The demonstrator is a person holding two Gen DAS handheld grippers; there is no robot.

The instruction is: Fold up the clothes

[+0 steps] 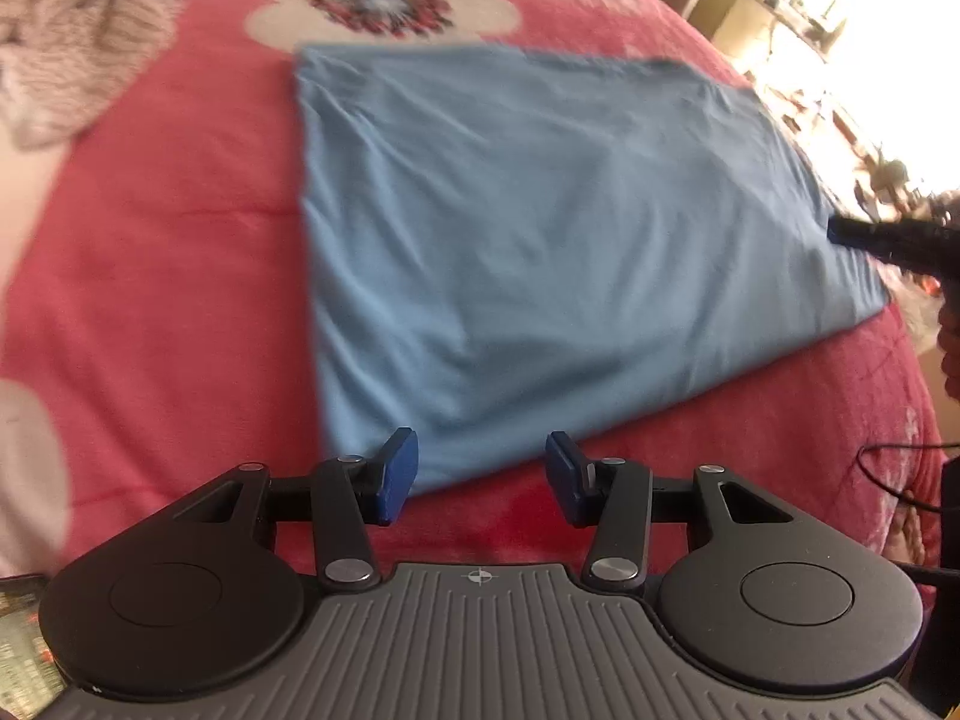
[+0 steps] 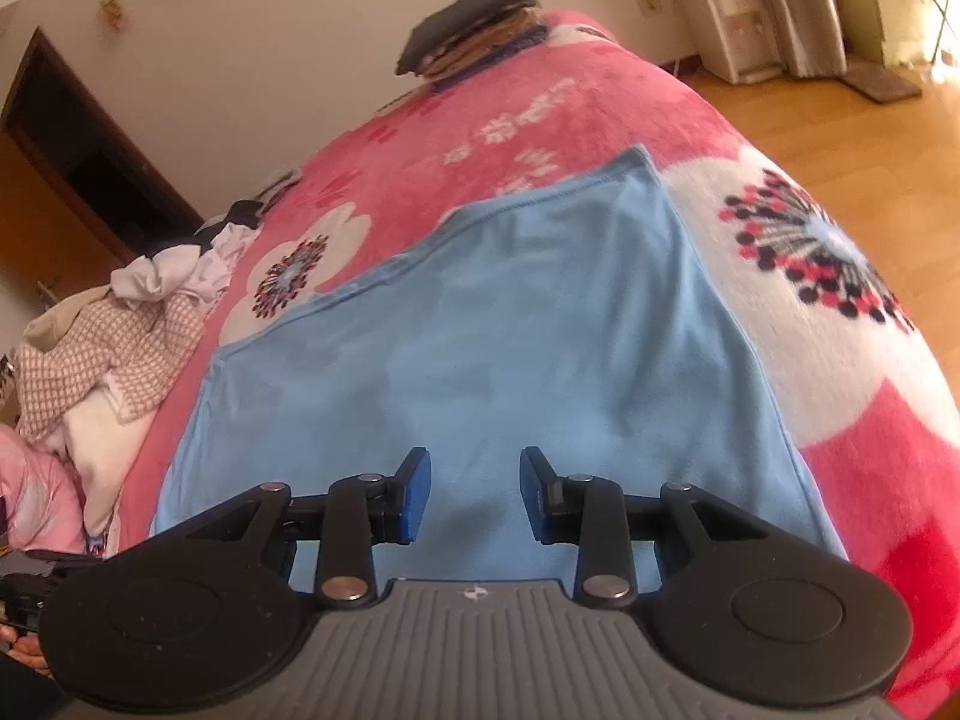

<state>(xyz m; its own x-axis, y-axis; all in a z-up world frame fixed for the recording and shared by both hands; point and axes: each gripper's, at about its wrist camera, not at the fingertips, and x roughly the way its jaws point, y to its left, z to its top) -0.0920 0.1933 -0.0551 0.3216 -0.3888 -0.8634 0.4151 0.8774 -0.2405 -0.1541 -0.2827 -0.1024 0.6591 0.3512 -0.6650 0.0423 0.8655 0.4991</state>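
Note:
A light blue garment (image 1: pixel 540 240) lies flat on the red flowered blanket, folded into a rough rectangle. My left gripper (image 1: pixel 480 477) is open and empty, hovering just at the garment's near corner. My right gripper (image 2: pixel 474 495) is open and empty above the near part of the same garment (image 2: pixel 510 330). The right gripper's dark tip (image 1: pixel 888 240) shows at the garment's right edge in the left wrist view.
A heap of unfolded clothes (image 2: pixel 108 348) lies at the left of the bed, also in the left wrist view (image 1: pixel 66 42). A stack of folded clothes (image 2: pixel 480 27) sits at the bed's far end. Wooden floor (image 2: pixel 840 120) lies to the right of the bed.

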